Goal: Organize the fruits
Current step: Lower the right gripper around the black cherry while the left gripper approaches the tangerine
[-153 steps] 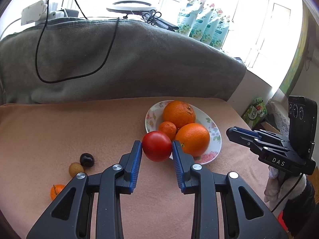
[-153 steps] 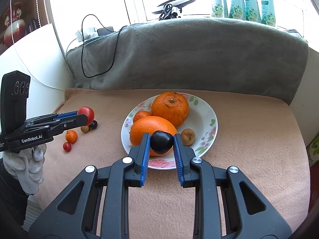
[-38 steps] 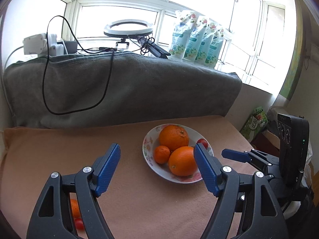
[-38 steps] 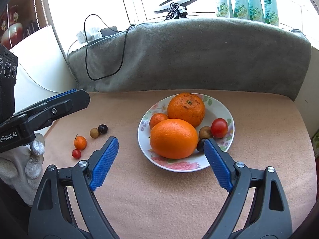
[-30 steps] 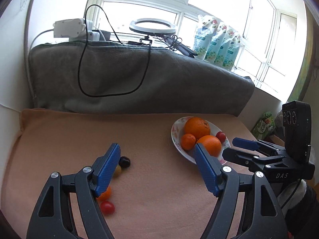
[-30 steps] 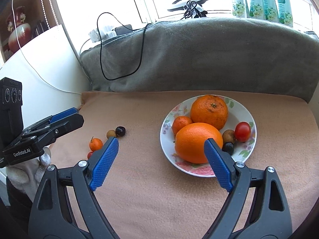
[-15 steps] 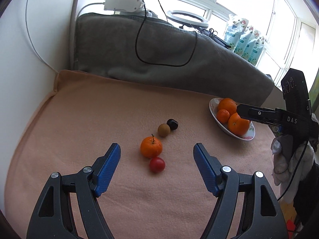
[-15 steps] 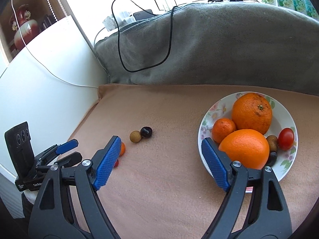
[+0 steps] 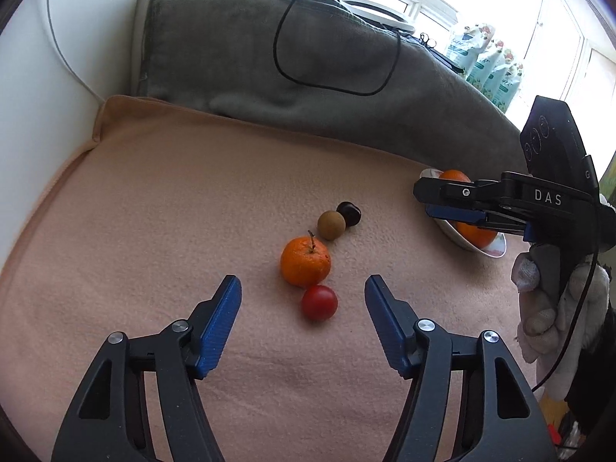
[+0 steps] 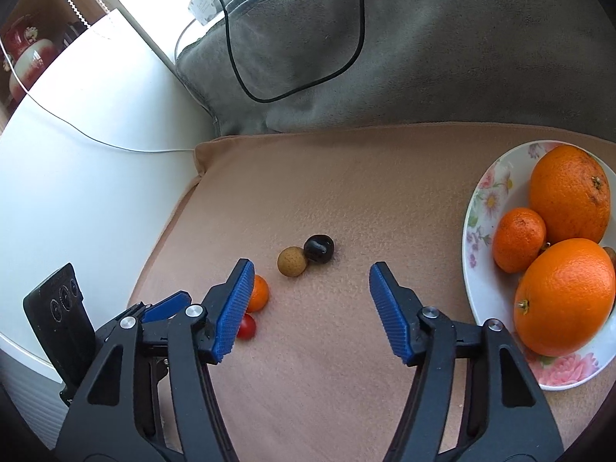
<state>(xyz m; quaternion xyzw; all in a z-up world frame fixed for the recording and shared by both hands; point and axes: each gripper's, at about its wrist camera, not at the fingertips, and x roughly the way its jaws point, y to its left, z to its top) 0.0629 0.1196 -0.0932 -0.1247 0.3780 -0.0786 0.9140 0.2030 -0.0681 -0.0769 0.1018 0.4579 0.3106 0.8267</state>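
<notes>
Several loose fruits lie in a row on the beige blanket: a red cherry tomato (image 9: 319,302), a small mandarin (image 9: 305,264), a tan longan (image 9: 330,224) and a dark cherry (image 9: 349,213). My left gripper (image 9: 303,295) is open, its jaws on either side of the tomato and just short of it. My right gripper (image 10: 312,287) is open above the blanket, near the longan (image 10: 292,261) and cherry (image 10: 318,248). The flowered plate (image 10: 475,227) at the right holds two large oranges (image 10: 565,296) and a mandarin (image 10: 519,239).
A grey blanket-covered backrest (image 9: 308,77) with a black cable (image 9: 331,84) runs along the back. A white wall (image 10: 77,154) borders the left. The right gripper (image 9: 446,200) hangs in front of the plate (image 9: 454,231) in the left wrist view.
Both grippers let go of the fruits they had carried to the plate and swung left. The left one has closed in on the loose fruits; the right one now looks down at them.
</notes>
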